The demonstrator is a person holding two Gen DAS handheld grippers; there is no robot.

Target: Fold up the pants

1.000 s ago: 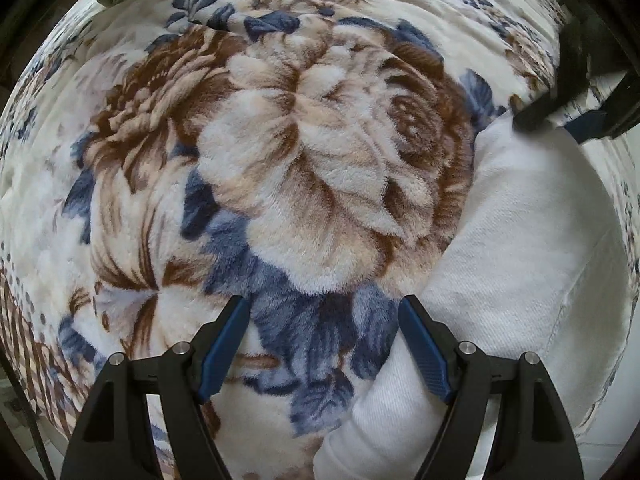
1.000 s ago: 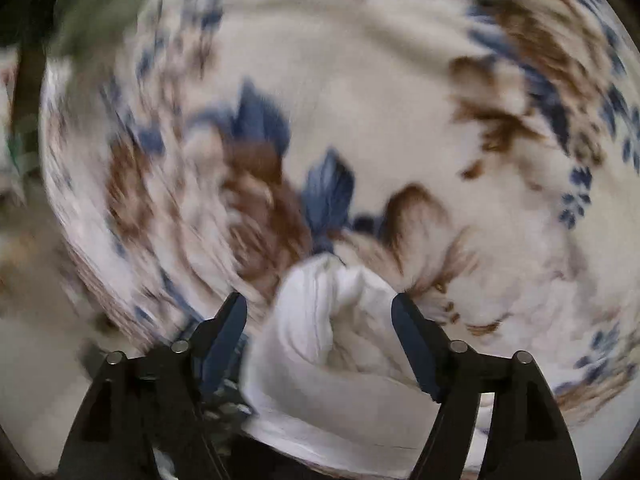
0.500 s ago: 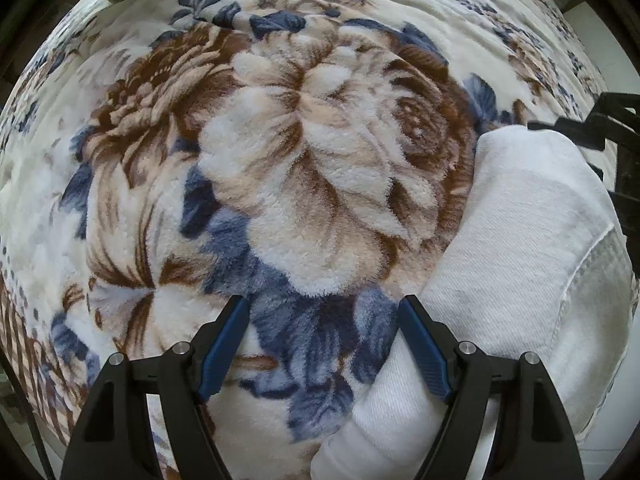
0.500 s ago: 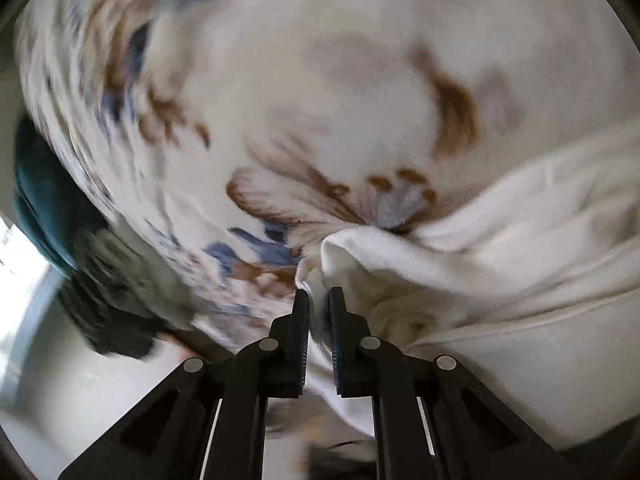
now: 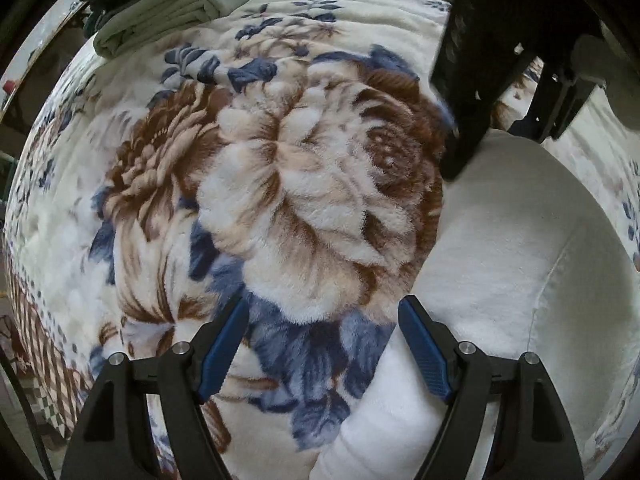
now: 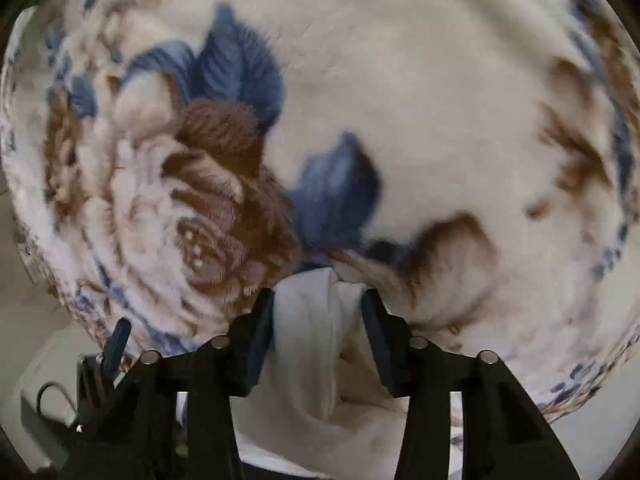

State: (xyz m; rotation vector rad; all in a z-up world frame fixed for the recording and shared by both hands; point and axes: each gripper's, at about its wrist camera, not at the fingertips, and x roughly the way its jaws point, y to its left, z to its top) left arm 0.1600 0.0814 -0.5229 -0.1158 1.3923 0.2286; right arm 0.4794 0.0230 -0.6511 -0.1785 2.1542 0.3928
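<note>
White pants (image 5: 500,264) lie folded on a plush floral blanket (image 5: 280,184), filling the lower right of the left wrist view, with a stitched seam curving down their right side. The left gripper (image 5: 322,320) hangs just over the blanket with its jaws spread wide; between the blue pads (image 5: 424,344) there is only a blue leaf of the pattern, and the right-hand finger sits at the very edge of the pants, though contact cannot be judged. The right gripper (image 6: 318,312) has its jaws partly parted, with a bunched fold of the pants (image 6: 308,320) standing up between the two fingers; the cloth fills the gap from one pad to the other, but whether the pads press it cannot be told. In the left wrist view this same gripper shows as a dark shape (image 5: 476,92) above the far end of the pants. A stack of folded grey-green clothes (image 5: 172,8) rests on the blanket's far left corner.
</note>
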